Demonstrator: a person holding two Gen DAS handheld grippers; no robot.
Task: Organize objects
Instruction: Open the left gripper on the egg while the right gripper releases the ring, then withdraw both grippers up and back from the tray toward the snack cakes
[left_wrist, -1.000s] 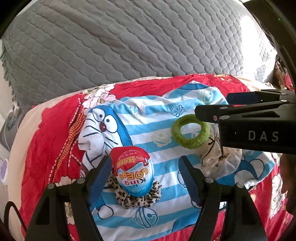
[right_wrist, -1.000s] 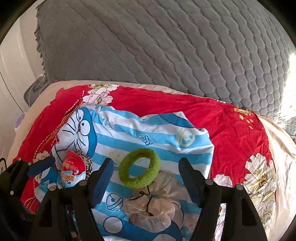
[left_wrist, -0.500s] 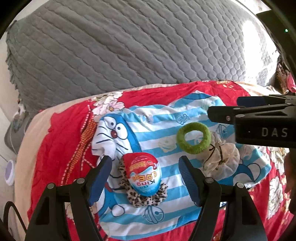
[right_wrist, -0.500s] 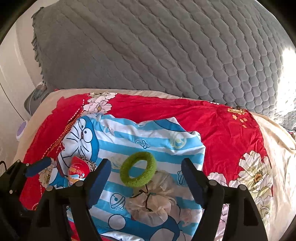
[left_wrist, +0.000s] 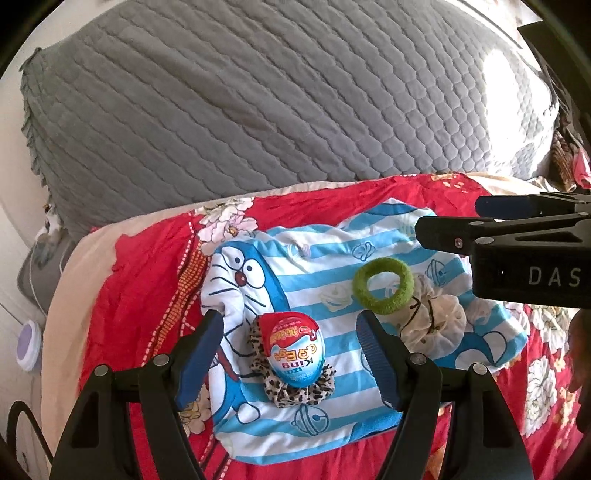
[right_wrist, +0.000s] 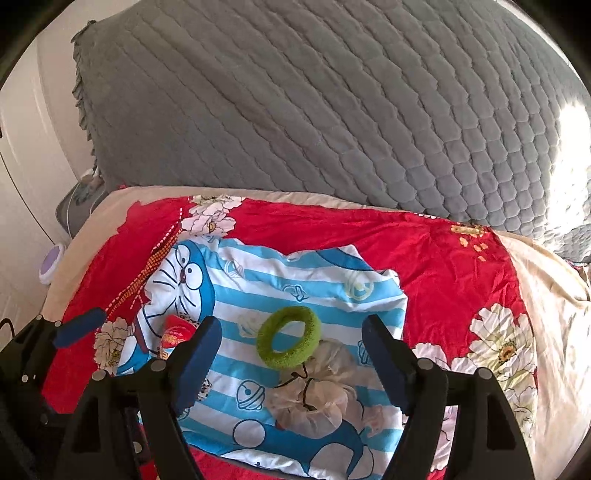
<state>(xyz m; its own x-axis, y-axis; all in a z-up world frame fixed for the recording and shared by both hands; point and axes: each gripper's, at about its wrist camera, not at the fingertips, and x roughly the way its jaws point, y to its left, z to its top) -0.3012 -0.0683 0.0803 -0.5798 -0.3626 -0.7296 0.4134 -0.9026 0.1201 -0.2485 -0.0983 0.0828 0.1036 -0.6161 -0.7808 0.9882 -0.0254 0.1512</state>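
Observation:
A blue-striped Doraemon cloth (left_wrist: 317, 258) (right_wrist: 258, 273) lies on a red floral bedspread (left_wrist: 147, 280). On it a red and blue toy egg (left_wrist: 295, 350) (right_wrist: 176, 332) rests on a leopard-print scrunchie (left_wrist: 291, 384). A green scrunchie (left_wrist: 382, 286) (right_wrist: 289, 341) overlaps a cream scrunchie (left_wrist: 436, 317) (right_wrist: 314, 395). My left gripper (left_wrist: 291, 354) is open, jaws either side of the egg, above it. My right gripper (right_wrist: 291, 354) is open and empty over the green and cream scrunchies; it shows at the right in the left wrist view.
A large grey quilted pillow (left_wrist: 277, 96) (right_wrist: 332, 103) fills the back. A small lilac round object (left_wrist: 27, 345) and a grey device (right_wrist: 75, 206) sit off the bed's left edge. Beige sheet (right_wrist: 554, 295) borders the bedspread.
Both grippers have pulled back and risen, so the objects look smaller and farther off. Nothing was gripped; the objects have not moved on the cloth.

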